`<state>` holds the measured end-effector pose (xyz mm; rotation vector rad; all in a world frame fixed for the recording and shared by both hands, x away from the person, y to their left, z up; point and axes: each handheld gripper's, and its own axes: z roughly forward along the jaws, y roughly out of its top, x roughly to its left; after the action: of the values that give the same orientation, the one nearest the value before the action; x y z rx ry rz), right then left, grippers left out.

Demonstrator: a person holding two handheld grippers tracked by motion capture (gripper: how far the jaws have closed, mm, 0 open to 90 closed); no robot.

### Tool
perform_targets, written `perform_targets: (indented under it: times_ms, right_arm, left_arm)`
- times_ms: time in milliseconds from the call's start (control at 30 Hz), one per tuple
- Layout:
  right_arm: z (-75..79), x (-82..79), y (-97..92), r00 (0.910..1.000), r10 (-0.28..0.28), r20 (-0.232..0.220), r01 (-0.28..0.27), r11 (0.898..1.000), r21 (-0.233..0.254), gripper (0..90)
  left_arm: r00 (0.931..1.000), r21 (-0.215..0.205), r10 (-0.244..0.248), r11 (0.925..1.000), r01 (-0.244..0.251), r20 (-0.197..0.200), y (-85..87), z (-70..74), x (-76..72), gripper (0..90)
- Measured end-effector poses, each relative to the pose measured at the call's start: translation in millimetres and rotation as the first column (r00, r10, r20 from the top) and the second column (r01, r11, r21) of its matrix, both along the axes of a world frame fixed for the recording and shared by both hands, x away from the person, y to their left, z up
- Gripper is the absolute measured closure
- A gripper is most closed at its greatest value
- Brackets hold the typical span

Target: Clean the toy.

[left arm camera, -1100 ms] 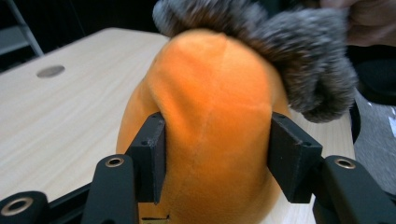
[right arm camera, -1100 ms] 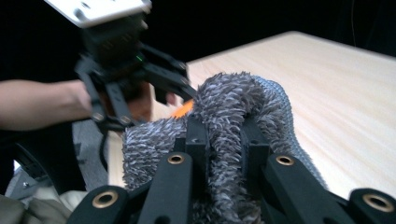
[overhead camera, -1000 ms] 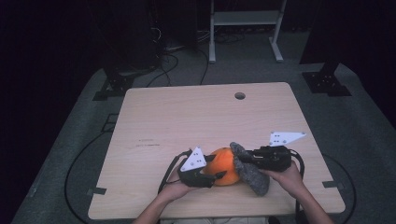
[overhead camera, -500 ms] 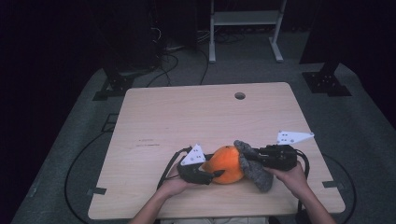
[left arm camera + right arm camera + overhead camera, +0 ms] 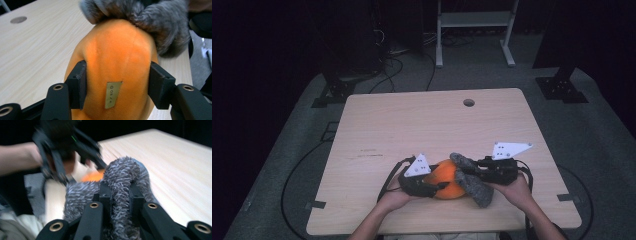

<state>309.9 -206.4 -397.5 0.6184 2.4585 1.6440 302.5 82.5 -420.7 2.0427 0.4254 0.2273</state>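
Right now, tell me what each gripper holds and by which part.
The left gripper clamps the orange plush body across its sides, its jaws having just been closing. The right gripper pinches a fold of the grey furry part.

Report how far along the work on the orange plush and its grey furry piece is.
Done: both grips are set. The left gripper, whose jaws have just been closing, presses both sides of the orange plush; the right gripper is shut on the grey furry piece. In hand: the plush sits at the table's near edge between both hands. Left: the furry piece still lies against the plush; the two are not apart.
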Motion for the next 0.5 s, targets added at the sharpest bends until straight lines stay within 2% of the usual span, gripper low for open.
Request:
perform_targets:
  times_ms: [33,100,167,200,267,333,400,500]
  right_arm:
    - [-7.4,2.9,-6.1,0.9993,-0.007,-0.035,0.009,1.000,0.030,77.4]
    - [-16.2,5.5,-17.1,0.9972,-0.042,-0.063,0.043,0.999,0.018,77.4]
    - [-18.7,6.5,-22.2,0.9959,-0.056,-0.071,0.056,0.998,0.009,77.3]
    - [-21.4,6.5,-31.3,0.9933,-0.084,-0.079,0.083,0.996,-0.020,77.3]
    - [-20.9,5.6,-33.3,0.9931,-0.085,-0.080,0.084,0.996,-0.014,77.4]
    - [-14.5,1.2,-34.7,0.9949,-0.077,-0.064,0.079,0.997,0.018,77.4]
    - [-4.3,-2.9,-28.0,0.9980,-0.050,-0.038,0.052,0.998,0.047,77.4]
    - [7.1,-6.4,-6.7,1.0000,0.006,-0.002,-0.006,0.999,0.036,77.3]
  left_arm:
    - [1.0000,-0.002,0.002,1.0000,-0.002,-0.003,0.1,-0.5,0.7,41.1]
    - [1.0000,-0.003,0.004,1.0000,-0.004,-0.002,-1.3,-0.5,1.4,41.0]
    - [0.9999,-0.008,0.011,0.9999,-0.011,-0.006,-2.4,-0.1,2.1,40.7]
    - [0.9999,-0.008,0.013,0.9999,-0.013,-0.006,-2.3,-0.1,2.5,40.3]
    - [0.9999,-0.009,0.014,0.9999,-0.014,-0.007,-3.2,-0.7,2.0,40.2]
    - [0.9999,-0.003,0.010,0.9999,-0.010,-0.004,-6.5,-1.3,1.4,39.5]
    - [1.0000,0.001,0.008,1.0000,-0.008,-0.001,-10.4,-2.3,0.9,38.6]
    - [0.9999,0.006,0.011,0.9999,-0.011,0.005,-15.3,-3.9,-0.4,37.5]
